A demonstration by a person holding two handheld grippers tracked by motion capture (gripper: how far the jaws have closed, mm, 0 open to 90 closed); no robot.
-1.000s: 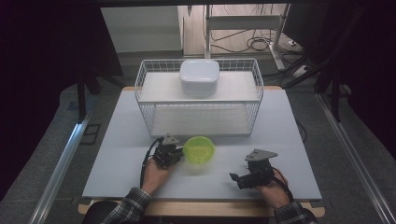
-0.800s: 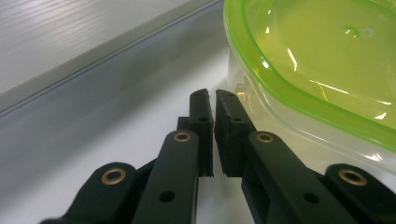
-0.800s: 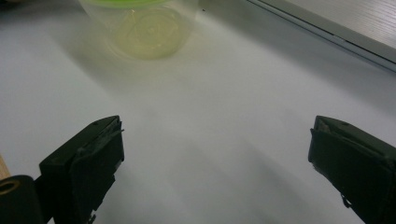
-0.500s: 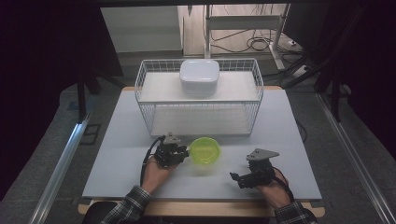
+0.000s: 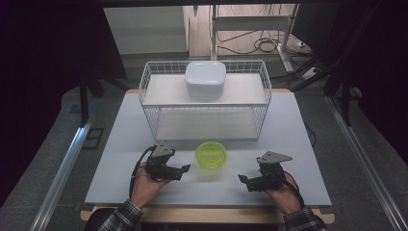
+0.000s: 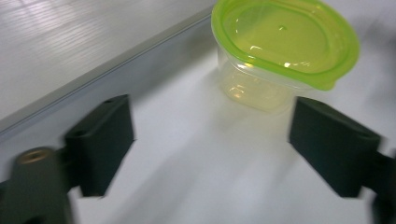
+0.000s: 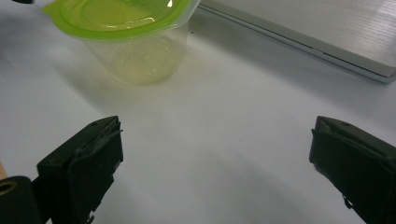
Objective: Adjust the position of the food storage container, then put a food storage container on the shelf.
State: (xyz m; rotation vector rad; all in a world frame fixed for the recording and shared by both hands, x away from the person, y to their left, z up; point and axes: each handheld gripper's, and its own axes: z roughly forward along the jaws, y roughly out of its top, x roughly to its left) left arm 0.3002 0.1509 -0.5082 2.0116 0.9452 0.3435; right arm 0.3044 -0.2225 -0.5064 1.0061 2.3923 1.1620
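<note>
A clear tub with a lime-green lid [image 5: 211, 155] stands upright on the table just in front of the wire basket; it is also the tub [image 6: 285, 42] ahead of my left jaws and the tub [image 7: 126, 28] at the upper left ahead of my right jaws. My left gripper [image 5: 184, 172] sits to its left, a short gap away. Its jaws have just been opening, and my left gripper [image 6: 210, 149] has only bare table between them. My right gripper [image 5: 243, 182] rests near the front edge to the tub's right, and it [image 7: 215, 163] stands open and empty.
A white wire basket [image 5: 149, 120] stands at the middle back of the table, with a white lidded box [image 5: 206, 78] on its upper shelf. The pale table [image 5: 298, 139] has free room on both sides of the basket. A person's hands hold both grippers.
The left gripper, which was at the tub's left side, has opened, let go of the tub and drawn back towards the person. The tub ended slightly further right. The right gripper has kept still.
</note>
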